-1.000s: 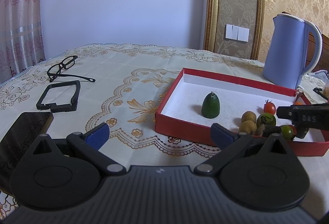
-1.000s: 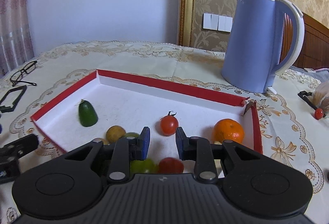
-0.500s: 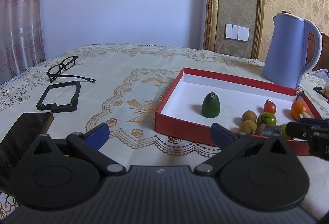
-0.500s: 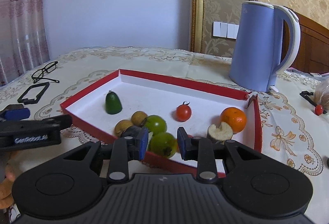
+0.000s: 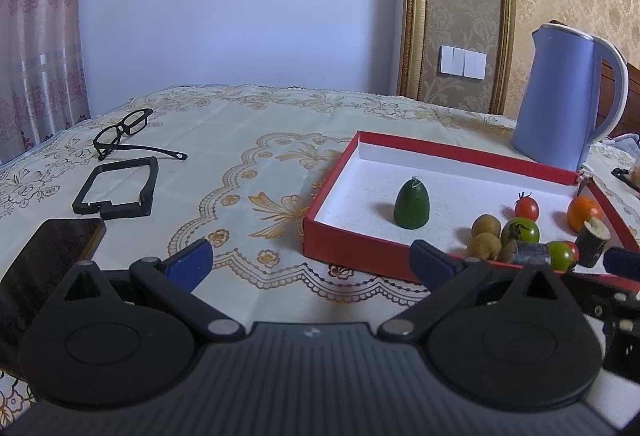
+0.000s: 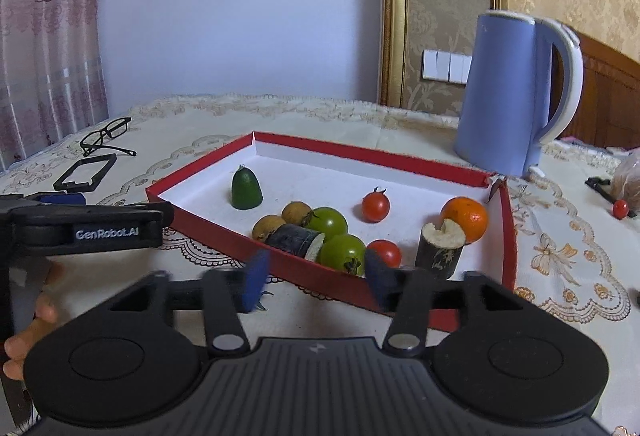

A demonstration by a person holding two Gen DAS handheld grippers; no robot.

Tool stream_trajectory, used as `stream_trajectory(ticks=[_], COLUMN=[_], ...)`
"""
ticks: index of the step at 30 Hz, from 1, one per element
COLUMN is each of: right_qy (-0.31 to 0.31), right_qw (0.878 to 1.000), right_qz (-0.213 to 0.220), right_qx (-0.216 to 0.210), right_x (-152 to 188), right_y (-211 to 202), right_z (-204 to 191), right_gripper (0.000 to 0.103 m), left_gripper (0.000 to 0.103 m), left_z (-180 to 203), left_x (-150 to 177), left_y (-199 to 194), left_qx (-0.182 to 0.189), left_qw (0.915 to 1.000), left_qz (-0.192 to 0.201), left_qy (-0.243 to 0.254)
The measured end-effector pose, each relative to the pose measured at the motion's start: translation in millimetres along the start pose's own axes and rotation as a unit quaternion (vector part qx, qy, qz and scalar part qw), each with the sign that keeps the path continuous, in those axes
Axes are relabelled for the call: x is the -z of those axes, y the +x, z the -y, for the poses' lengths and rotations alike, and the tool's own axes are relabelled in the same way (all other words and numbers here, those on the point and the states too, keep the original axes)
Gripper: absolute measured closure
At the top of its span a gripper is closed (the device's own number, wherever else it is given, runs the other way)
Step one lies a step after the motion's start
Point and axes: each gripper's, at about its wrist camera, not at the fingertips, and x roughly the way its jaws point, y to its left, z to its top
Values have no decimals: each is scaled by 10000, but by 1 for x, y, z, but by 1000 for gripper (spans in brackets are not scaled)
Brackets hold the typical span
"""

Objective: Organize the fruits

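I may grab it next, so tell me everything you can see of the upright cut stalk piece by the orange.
The upright stalk piece is a short cylinder, likely sugarcane, with dark, scuffed rind and a pale fibrous cut top that has a notch missing. It stands on end inside the red box, near its front right corner. It stands just in front of the orange, possibly touching, with a red tomato close on its left. Neither gripper touches it; the right gripper is open just outside the box's front wall.
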Motion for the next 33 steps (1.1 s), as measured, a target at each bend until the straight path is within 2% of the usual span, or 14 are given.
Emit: stream_trajectory(ticks=[9, 13, 17, 20, 30, 33], right_qy=[-95, -126, -173, -239, -840, -1032], right_qw=[10000, 9999, 9998, 9997, 9961, 9941], right_qz=[-24, -20, -45, -66, -240, -282], right_qx=[-17, 4, 2, 11, 101, 195], right_x=[6, 11, 14, 17, 28, 30], right_y=[-4, -8, -11, -13, -15, -12], right_z=[-5, -6, -7, -8, -20, -24], right_gripper=[45, 35, 34, 28, 5, 4], left_gripper=[0, 0, 0, 0, 0, 0], left_z=[0, 0, 2, 2, 3, 3], left_x=[0, 1, 1, 0, 0, 0], left_y=[1, 0, 0, -1, -3, -2], left_qx=[-3, 4, 3, -1, 38, 63], left_qw=[10000, 10000, 10000, 10000, 10000, 10000], left_qz=[-7, -12, -16, -11, 51, -17], left_qy=[6, 11, 31, 36, 70, 69])
